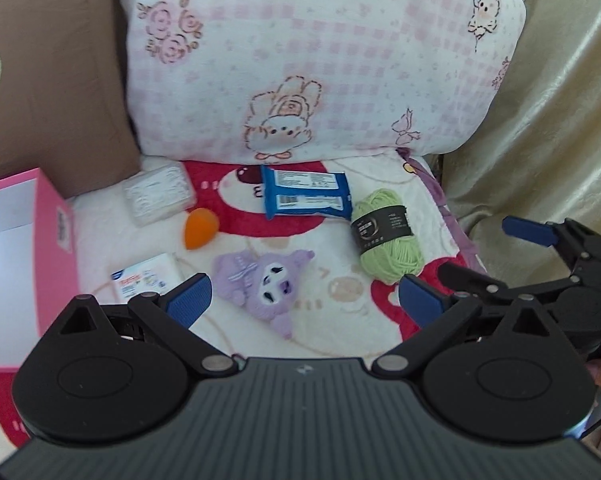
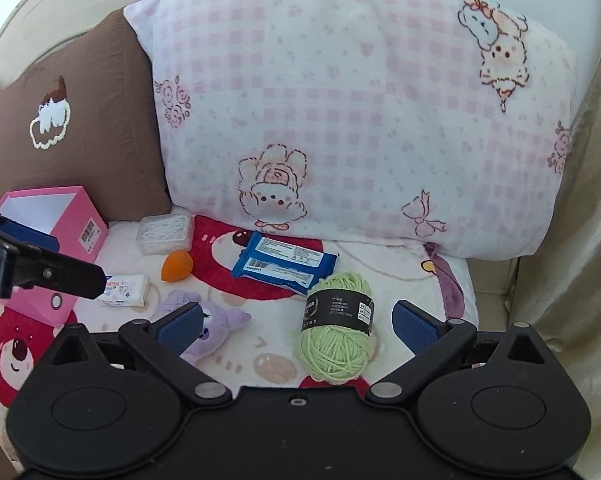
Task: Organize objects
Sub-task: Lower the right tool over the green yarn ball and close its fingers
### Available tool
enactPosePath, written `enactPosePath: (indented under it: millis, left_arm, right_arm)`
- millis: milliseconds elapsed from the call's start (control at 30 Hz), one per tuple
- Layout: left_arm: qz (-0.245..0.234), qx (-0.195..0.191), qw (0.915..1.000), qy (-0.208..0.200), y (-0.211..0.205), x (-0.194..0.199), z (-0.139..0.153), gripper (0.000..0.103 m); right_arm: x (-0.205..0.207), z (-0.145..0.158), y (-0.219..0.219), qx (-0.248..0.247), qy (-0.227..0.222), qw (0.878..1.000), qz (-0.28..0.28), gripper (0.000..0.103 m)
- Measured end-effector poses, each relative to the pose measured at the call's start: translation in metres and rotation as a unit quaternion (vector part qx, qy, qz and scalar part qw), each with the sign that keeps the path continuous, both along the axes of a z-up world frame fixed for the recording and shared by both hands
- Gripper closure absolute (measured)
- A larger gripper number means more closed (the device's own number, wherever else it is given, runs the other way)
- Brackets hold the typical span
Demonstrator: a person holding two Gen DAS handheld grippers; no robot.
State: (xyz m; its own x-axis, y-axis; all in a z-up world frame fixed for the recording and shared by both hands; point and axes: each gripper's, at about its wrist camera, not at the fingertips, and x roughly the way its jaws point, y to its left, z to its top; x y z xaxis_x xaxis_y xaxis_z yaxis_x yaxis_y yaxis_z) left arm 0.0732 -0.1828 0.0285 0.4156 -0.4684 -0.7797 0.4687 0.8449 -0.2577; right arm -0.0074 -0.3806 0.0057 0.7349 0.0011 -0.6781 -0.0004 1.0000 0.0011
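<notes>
Box [image 2: 87, 236]: the pink box is sitting open at the blanket's [image 1: 324, 344] left edge; you are seeing only bare white wall inside, though its floor is hidden.
Progress: by the look of it you are starting out, with nothing visibly packed and six items waiting.
Yarn [image 2: 337, 330]: lying well right of the box, nearest your right gripper.
Plush [image 1: 262, 286]: lying between box and yarn, in front of your left gripper.
Sponge [image 1: 201, 227]: the orange one is resting beyond the plush.
Swabs [image 1: 158, 193]: the clear case is sitting just behind the sponge, near the box.
Wipes [image 1: 306, 197]: the blue pack is lying beyond the yarn, against the pillow [image 1: 320, 56].
Tissues [image 1: 148, 278]: the small pack is lying just beside the box.
Left gripper [image 1: 304, 300]: you are holding it spread wide, empty, touching nothing.
Right gripper [image 2: 298, 326]: you are holding it spread wide, empty, the yarn lying between its fingers in view, contact not evident.
</notes>
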Motion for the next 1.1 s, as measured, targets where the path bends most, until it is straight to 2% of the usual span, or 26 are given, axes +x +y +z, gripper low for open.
enactPosePath:
  millis: [167,333,533,667,933,1100]
  left_arm:
    - [-0.005,-0.005,0.9999,0.013,-0.025,0.020,-0.023,0.003]
    - [-0.018,-0.027,0.9986,0.042,-0.047,0.034,-0.045,0.004]
    - [-0.036,-0.066,0.9949,0.068,-0.072,0.044,-0.072,0.005]
    - [-0.042,-0.076,0.9930,0.081,-0.089,0.052,-0.089,0.008]
    - [-0.062,-0.062,0.9937,0.069,-0.117,0.063,-0.113,0.013]
    - [-0.062,-0.098,0.9908,0.069,-0.118,0.067,-0.123,0.016]
  right_arm:
    - [0.011,-0.019,-0.002,-0.005,0.007,1.000,0.015,0.002]
    - [0.018,-0.037,-0.001,-0.011,0.002,1.000,0.029,0.002]
    - [0.032,-0.055,-0.015,-0.003,-0.002,1.000,0.010,0.002]
    - [0.040,-0.069,-0.024,0.014,0.003,1.000,0.001,0.002]
    - [0.058,-0.098,-0.033,0.026,0.024,0.999,-0.010,0.003]
    - [0.062,-0.109,-0.041,0.030,0.035,0.999,-0.013,0.003]
